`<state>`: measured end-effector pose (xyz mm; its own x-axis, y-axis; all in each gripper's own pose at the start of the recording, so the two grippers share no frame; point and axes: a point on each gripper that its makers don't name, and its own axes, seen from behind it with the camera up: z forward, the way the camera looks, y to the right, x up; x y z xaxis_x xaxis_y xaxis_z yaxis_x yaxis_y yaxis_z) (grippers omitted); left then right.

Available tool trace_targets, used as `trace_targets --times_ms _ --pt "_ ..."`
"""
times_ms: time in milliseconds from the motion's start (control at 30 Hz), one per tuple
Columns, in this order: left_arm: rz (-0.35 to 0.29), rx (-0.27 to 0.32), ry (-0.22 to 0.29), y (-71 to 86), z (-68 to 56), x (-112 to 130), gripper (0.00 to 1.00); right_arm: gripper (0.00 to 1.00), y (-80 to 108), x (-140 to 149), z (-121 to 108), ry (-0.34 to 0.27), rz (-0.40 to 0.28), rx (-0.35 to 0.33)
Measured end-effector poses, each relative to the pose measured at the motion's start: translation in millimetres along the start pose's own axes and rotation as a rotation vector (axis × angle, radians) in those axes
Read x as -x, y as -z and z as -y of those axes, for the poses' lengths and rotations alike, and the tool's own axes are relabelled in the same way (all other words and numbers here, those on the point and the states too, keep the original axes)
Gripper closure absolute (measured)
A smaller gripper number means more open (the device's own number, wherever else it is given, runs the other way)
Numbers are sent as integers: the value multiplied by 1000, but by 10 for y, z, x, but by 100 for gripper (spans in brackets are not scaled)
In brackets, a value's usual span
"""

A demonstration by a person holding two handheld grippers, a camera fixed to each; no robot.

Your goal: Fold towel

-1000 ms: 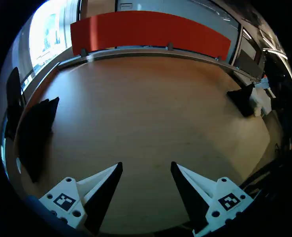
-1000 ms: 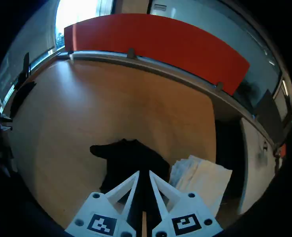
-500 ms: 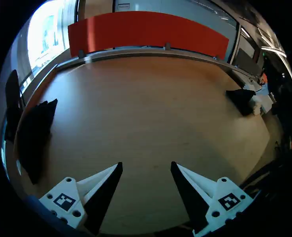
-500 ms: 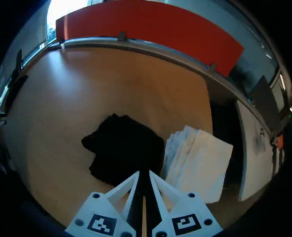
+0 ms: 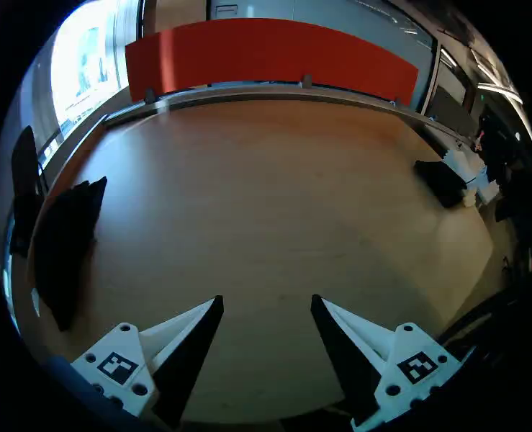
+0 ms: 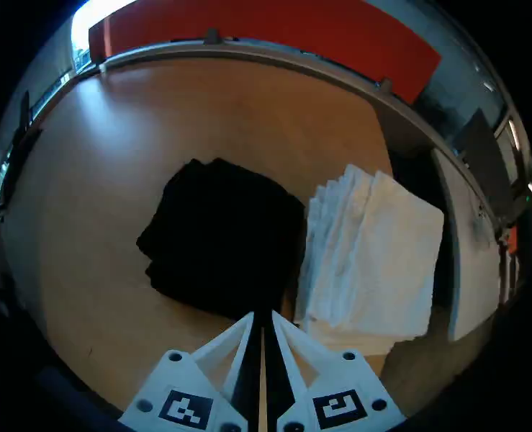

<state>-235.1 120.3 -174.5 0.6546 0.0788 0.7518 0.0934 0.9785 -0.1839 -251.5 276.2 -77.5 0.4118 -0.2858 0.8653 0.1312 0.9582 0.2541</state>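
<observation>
The right gripper (image 6: 263, 317) is held closed and empty, pointed at the black towel pile (image 6: 222, 237) at 12 o'clock, just beside white folded towels (image 6: 373, 252) at 2 o'clock. The left gripper (image 5: 266, 298) is kept spread over the wooden table (image 5: 266, 187), presumably reserved for folding.

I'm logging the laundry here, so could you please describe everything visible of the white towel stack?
The white towel stack looks like soft terry cloth: several pieces folded flat and piled, their layered edges fanned along the side facing the black towel pile. It lies flat near the wooden table's edge, close beside the black pile, perhaps touching it. The right gripper, shut, points at the seam between them and holds neither.
</observation>
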Motion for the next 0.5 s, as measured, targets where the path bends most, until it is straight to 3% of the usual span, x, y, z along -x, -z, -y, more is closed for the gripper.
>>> trace_targets --times_ms 500 --pt "19 -26 -2 34 53 79 10 98 -264 268 -23 -22 66 20"
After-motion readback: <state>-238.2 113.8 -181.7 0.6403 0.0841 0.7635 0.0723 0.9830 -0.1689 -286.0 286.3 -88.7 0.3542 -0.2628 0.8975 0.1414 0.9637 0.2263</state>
